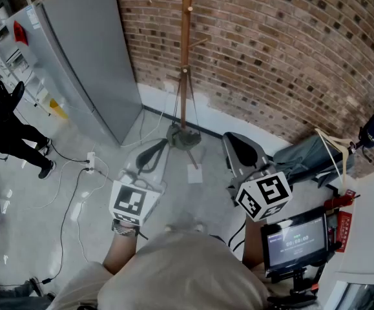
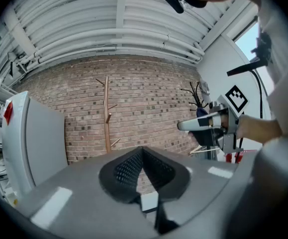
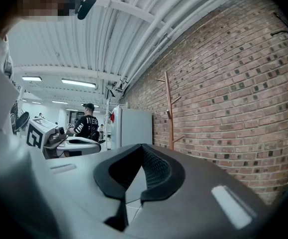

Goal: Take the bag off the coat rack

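The wooden coat rack (image 1: 185,50) stands against the brick wall, and no bag hangs on the pegs I can see. It also shows as a bare pole in the left gripper view (image 2: 107,114) and the right gripper view (image 3: 169,111). A grey-blue bag with cream straps (image 1: 308,159) lies low at the right by the wall. My left gripper (image 1: 150,154) and right gripper (image 1: 241,149) are held level in front of me, short of the rack's base (image 1: 184,137). Both are shut and hold nothing; the dark pads meet in each gripper view (image 2: 144,156) (image 3: 143,156).
A tall grey refrigerator (image 1: 83,63) stands left of the rack. Cables and a power strip (image 1: 90,162) run over the floor at the left, near a person in black (image 1: 6,133). A white sheet (image 1: 194,173) lies on the floor. A screen on a stand (image 1: 296,241) is at my right.
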{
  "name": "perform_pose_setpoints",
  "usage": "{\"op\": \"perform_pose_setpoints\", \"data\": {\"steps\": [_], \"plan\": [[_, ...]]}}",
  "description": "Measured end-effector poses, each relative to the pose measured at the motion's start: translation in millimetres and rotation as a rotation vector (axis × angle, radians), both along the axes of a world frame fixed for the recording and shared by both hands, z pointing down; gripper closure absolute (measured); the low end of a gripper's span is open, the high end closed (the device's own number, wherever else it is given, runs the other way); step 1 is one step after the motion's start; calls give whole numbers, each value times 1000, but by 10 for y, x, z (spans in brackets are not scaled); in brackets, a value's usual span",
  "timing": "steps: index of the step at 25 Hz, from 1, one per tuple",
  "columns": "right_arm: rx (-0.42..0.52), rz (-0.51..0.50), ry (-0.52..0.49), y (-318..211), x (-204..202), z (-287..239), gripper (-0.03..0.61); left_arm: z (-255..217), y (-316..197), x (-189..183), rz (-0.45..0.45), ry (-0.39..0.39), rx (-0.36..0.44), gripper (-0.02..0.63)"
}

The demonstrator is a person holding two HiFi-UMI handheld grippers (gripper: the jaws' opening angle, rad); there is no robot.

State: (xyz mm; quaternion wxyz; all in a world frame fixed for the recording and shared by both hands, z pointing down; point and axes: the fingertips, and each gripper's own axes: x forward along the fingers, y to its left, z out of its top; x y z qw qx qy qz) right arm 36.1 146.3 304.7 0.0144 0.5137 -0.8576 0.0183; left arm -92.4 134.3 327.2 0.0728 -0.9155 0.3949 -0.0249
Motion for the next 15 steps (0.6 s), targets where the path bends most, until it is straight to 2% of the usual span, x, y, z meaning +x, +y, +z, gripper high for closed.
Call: {"op": "perform_pose_setpoints", "data": {"steps": [8,15], "plan": [[-13,-14,-21,-39,-77,30,577,24,-57,-64,-1,-10,-19,615],[1,4,-44,-130,-225,74,575,122,-82,-143,61,-37,-40,615]]}}
